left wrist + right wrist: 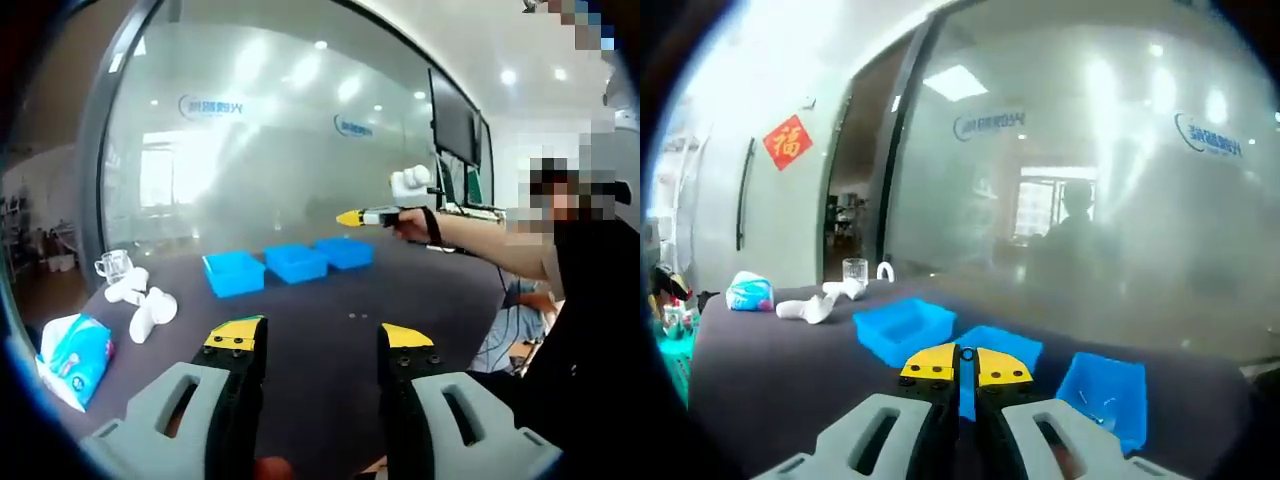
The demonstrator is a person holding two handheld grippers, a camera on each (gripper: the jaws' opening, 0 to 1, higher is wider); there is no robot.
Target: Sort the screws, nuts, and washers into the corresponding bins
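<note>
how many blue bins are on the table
3, in a row on the dark table: left bin, middle bin behind the right gripper, right bin.

Frosted glass wall, ceiling lights

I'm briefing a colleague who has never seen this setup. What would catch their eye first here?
Three bright blue bins stand in a row on the dark table before a frosted glass wall. In the right gripper view the right claw, its yellow tips closed on a small ring-shaped part, is raised in front of them. In the left gripper view the left claw stands open over the table, with white fittings and a tissue pack off to its left.
</note>
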